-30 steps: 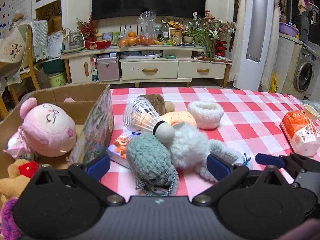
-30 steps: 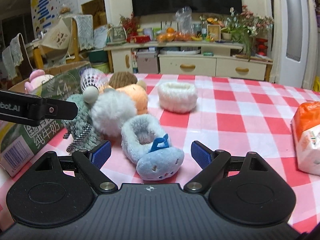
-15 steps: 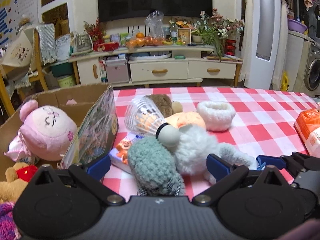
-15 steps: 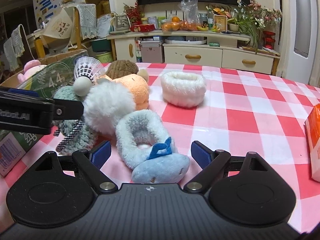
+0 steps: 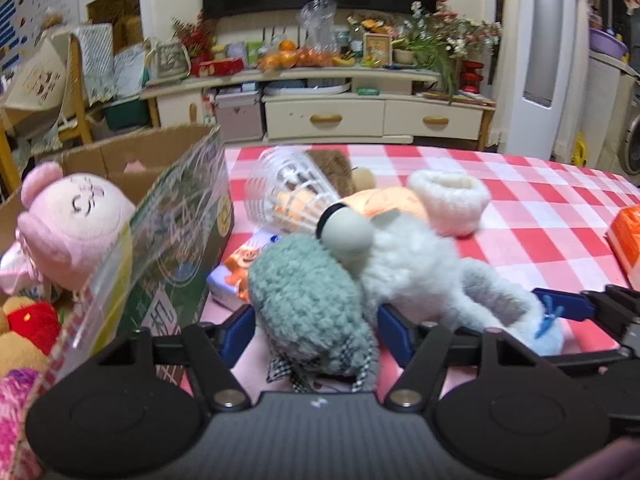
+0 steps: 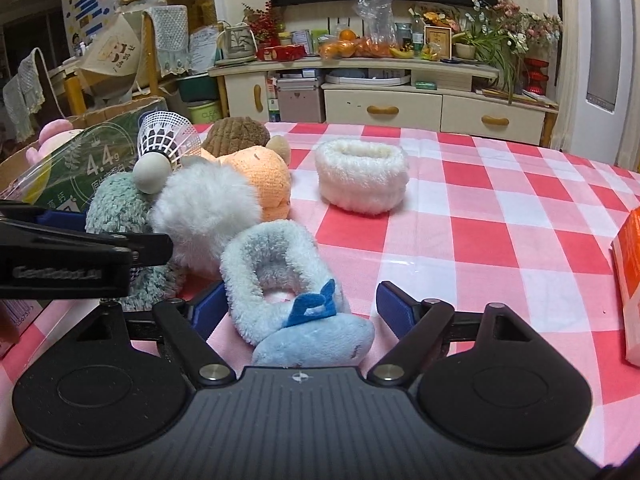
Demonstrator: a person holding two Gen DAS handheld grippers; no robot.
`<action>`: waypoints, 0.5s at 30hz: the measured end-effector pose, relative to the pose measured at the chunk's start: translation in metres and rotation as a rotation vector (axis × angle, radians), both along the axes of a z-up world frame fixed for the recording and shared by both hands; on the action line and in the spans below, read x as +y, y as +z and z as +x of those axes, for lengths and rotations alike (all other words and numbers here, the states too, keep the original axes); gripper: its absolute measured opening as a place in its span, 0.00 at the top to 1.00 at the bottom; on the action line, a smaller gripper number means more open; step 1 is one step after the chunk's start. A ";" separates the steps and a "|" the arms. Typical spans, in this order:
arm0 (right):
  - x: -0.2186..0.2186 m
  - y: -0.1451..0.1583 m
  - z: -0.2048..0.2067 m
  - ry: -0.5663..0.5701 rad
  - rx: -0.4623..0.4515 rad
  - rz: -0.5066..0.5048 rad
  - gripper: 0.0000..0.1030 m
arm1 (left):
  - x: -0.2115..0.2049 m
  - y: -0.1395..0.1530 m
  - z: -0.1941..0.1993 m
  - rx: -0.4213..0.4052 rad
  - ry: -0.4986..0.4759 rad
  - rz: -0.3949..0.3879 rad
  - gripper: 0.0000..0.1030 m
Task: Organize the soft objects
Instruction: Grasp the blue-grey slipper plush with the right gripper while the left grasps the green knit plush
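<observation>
A pile of soft toys lies on the red checked table. My left gripper [image 5: 316,332] has its blue pads on both sides of a teal fuzzy plush [image 5: 308,304], jaws narrowed against it. My right gripper [image 6: 298,308] is open, its pads on either side of a light blue fluffy slipper [image 6: 280,276]. A white fluffy plush [image 6: 208,212], an orange plush [image 6: 264,176], a brown plush [image 6: 236,136] and a cream fluffy ring [image 6: 360,176] lie behind. A toy shuttlecock [image 5: 296,200] rests on top of the pile.
A cardboard box [image 5: 132,160] at the left holds a pink plush doll [image 5: 76,220] and other plush toys. An orange packet [image 6: 630,280] lies at the right table edge. A small printed packet [image 5: 236,272] lies under the pile.
Both grippers have moved forward into the pile. The left jaws have narrowed onto the teal plush. The right pads now flank the blue slipper.
</observation>
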State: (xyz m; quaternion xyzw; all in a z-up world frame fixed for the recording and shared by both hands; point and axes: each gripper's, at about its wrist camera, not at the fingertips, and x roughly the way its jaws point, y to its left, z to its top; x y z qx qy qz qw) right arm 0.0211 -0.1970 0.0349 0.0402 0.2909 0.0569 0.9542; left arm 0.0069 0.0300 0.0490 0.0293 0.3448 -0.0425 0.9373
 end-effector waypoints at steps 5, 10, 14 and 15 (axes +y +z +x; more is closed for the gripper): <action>0.000 -0.001 0.000 0.016 0.002 -0.004 0.18 | 0.000 -0.006 0.006 0.013 0.012 -0.022 0.43; -0.001 -0.001 0.000 0.027 0.000 -0.011 0.26 | -0.003 -0.006 0.006 0.011 -0.001 -0.012 0.47; -0.001 0.000 -0.001 0.024 -0.005 -0.010 0.31 | -0.003 -0.004 0.004 0.013 -0.014 -0.007 0.49; -0.002 0.000 -0.001 0.023 -0.005 -0.008 0.32 | -0.002 -0.004 0.004 0.015 -0.017 -0.009 0.49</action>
